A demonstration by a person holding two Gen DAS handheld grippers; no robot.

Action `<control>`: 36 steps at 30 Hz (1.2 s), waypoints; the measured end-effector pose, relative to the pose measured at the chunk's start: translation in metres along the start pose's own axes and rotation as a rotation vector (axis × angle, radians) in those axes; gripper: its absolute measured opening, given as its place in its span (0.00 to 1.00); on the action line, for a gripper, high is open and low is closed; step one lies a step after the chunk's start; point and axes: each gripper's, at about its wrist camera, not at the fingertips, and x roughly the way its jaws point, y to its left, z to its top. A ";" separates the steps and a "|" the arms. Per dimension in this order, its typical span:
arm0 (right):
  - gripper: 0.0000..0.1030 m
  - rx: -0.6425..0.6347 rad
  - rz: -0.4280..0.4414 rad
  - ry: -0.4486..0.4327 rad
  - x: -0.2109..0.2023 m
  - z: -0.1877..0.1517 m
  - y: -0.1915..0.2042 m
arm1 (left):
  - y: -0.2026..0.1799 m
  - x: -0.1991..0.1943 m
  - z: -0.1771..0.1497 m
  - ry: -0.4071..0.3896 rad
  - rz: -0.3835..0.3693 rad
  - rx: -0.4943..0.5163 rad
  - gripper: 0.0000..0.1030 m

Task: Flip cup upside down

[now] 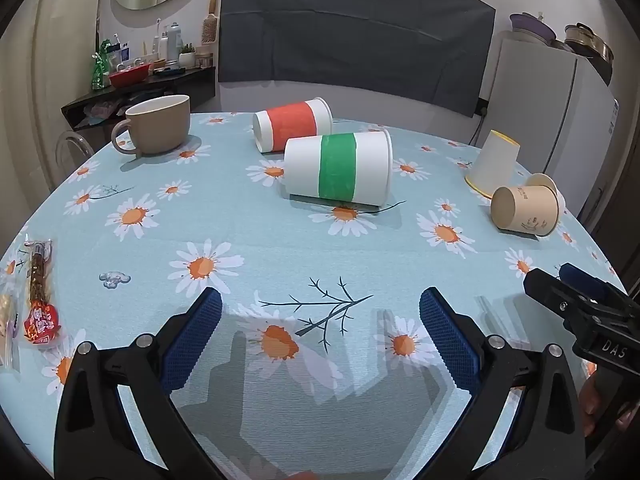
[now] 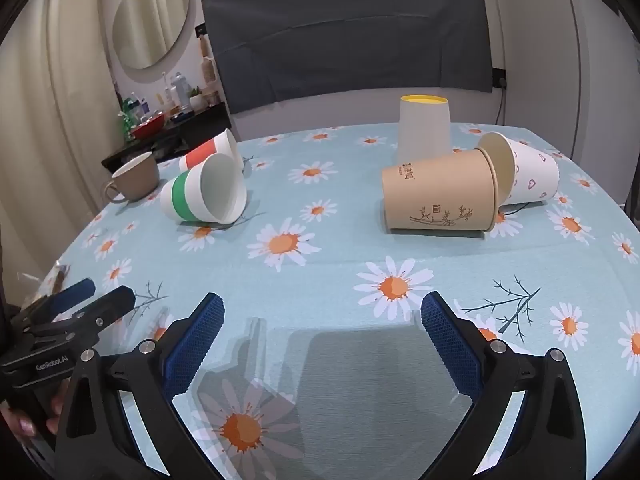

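Bench with daisy-print blue cloth (image 1: 256, 236), grey sheet on the wall behind. We see 5 paper cups and 1 mug (image 1: 158, 128). Green-band cup (image 1: 338, 168) lies on its side mid-bench, red-band cup (image 1: 294, 124) on its side just behind it. Brown cup (image 2: 438, 192) on its side at the right, its rim against a heart-print cup (image 2: 528, 176), also on its side. Yellow-rim cup (image 2: 424, 128) stands mouth-down behind those. Left tool (image 1: 320, 328) spread wide, nothing between fingers, low over the near edge. Right tool (image 2: 322, 330) same: spread wide, holding nothing. Snack packets (image 1: 38, 300) at the left edge.
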 end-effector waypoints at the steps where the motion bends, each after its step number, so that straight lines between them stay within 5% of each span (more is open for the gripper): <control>1: 0.92 0.000 0.000 0.000 0.000 0.000 0.000 | 0.000 0.000 0.000 0.000 0.003 0.000 0.94; 36: 0.92 -0.004 0.002 -0.008 -0.001 0.001 0.002 | 0.001 0.002 0.001 0.012 0.001 -0.002 0.94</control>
